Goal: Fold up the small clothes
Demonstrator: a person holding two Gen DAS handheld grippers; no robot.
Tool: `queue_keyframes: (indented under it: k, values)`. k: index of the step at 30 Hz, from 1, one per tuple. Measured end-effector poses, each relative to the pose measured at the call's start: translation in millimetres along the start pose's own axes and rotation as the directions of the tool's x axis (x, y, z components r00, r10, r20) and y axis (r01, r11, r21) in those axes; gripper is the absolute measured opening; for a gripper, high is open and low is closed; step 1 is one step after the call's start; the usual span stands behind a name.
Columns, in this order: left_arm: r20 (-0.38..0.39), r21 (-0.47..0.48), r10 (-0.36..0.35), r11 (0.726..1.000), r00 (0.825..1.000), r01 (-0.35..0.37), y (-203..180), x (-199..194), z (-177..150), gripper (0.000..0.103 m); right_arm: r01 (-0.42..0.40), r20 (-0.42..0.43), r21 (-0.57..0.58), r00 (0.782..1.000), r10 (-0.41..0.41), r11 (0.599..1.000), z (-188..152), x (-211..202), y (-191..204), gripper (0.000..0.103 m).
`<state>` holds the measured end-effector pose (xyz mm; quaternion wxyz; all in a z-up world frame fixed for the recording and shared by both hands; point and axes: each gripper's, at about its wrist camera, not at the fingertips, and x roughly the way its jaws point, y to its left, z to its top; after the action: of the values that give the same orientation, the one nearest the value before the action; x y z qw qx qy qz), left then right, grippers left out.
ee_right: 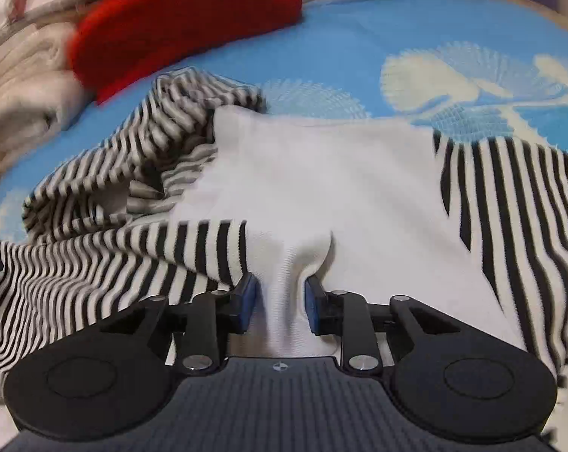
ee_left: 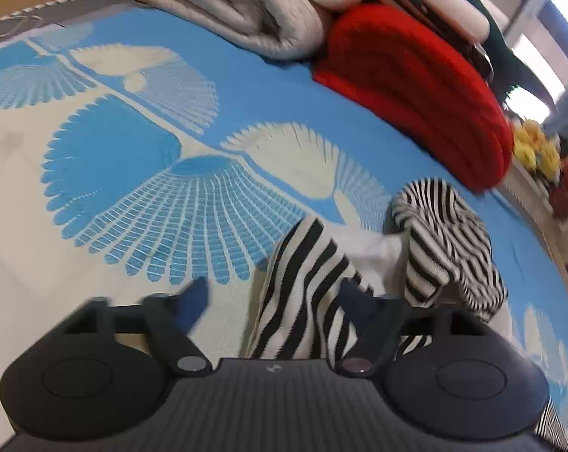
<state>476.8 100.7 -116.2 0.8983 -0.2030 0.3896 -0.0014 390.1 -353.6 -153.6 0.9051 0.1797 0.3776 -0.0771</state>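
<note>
A black-and-white striped garment (ee_right: 359, 196) with a plain white panel lies on a blue-and-cream fan-patterned bedspread (ee_left: 163, 173).

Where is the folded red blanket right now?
The red blanket lies at the far edge of the bed, upper right in the left wrist view, between the beige blanket and the striped garment.

Bright even indoor light, soft shadows, motion blur throughout, strong fisheye bending at edges

Striped garment (ee_right: 491, 196), blankets (ee_left: 415, 86) on bed (ee_left: 246, 86).
</note>
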Motion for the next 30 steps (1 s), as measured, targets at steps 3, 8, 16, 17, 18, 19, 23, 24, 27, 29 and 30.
queue_keyframes:
  k: [3,8,16,17,18,19,23,24,27,29,30]
  values:
    - [0.005,0.073,0.009,0.997,1.0,-0.009,-14.9,-10.2,2.5,0.088,0.054,0.027,-0.088,0.998,-0.052,0.995,10.4,-16.8,10.6,0.055]
    - [-0.025,0.298,0.125,0.948,0.992,-0.112,-39.2,-5.7,-23.9,0.097,0.109,-0.014,-0.114,0.994,-0.111,0.988,3.0,-16.1,11.4,0.061]
    - [0.037,0.449,0.239,0.863,0.97,-0.23,-51.8,-7.6,-53.1,0.102,0.114,0.064,-0.039,0.992,-0.111,0.993,7.7,-48.0,3.7,0.073]
    - [0.05,0.431,0.218,0.876,0.975,-0.218,-53.3,-17.8,-49.4,0.102,0.097,0.088,-0.019,0.992,-0.095,0.995,10.7,-61.5,1.7,0.073]
    - [0.061,0.416,0.202,0.885,0.977,-0.209,-55.8,-28.4,-46.4,0.102,0.09,0.117,-0.005,0.989,-0.088,0.996,13.0,-77.1,1.0,0.073]
    - [0.069,0.407,0.187,0.891,0.98,-0.199,-59.2,-38.8,-43.9,0.102,0.086,0.147,0.01,0.985,-0.086,0.996,13.2,-95.8,-2.4,0.074]
    - [0.092,0.36,0.146,0.918,0.985,-0.17,-74.7,-89.4,-40.5,0.102,0.009,0.241,0.09,0.97,-0.031,0.996,-5.1,-177.6,-17.6,0.078]
    - [0.089,0.339,0.137,0.927,0.987,-0.159,-77.4,-102.4,-41.9,0.102,-0.017,0.253,0.107,0.968,-0.01,0.994,-17.1,-199.2,-23.2,0.081]
    - [0.054,0.348,0.077,0.933,0.996,-0.091,-87.0,-142.9,-52.9,0.102,-0.019,0.26,0.065,0.966,0.002,0.998,-58.1,-241.1,-31.0,0.083]
    - [0.053,0.367,0.054,0.928,0.997,-0.069,-85.0,-171.9,-66.6,0.102,0.01,0.277,0.031,0.961,-0.018,0.999,-81.2,-259.3,-37.6,0.083]
    - [0.064,0.377,0.048,0.924,0.997,-0.069,-81.7,-186.6,-75.8,0.103,0.011,0.29,0.018,0.957,-0.016,1.0,-92.2,-266.7,-41.2,0.084]
